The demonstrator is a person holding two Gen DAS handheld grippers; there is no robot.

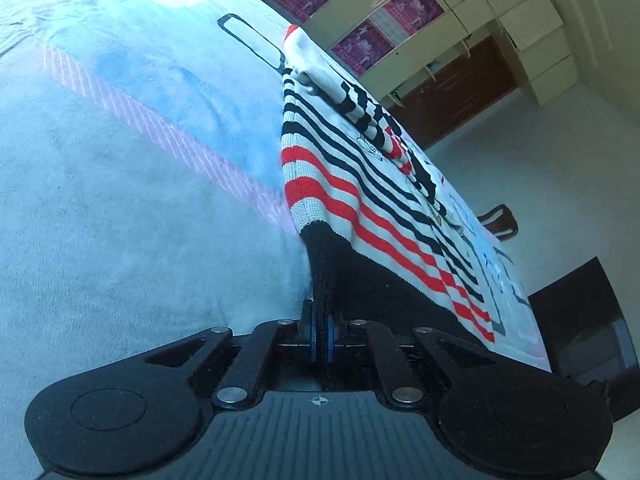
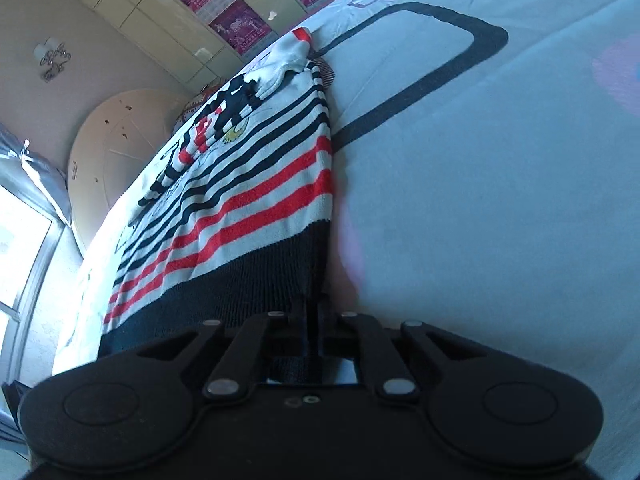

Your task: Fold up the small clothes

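A: Both of your grippers are clamped. Left gripper (image 1: 321, 338) first: fingers (image 1: 330, 336) pinched tight on the black hem of the striped sweater (image 1: 340, 184), at one bottom corner.

B: Where's the sweater lying?

A: Spread flat on the bed (image 1: 120, 200), on the pale printed sheet. Black, white and red stripes run away from your fingers, and a sleeve is folded across the top near the collar.

B: Right side?

A: Your right gripper (image 2: 314, 320) is closed on the same black hem (image 2: 256, 280) at the other bottom corner, with the sweater (image 2: 256, 184) stretching away on its left and bare bed sheet (image 2: 500, 200) to its right.

B: Background?

A: Cream cabinets (image 2: 140, 12) with pink posters (image 2: 240, 26), far wall.
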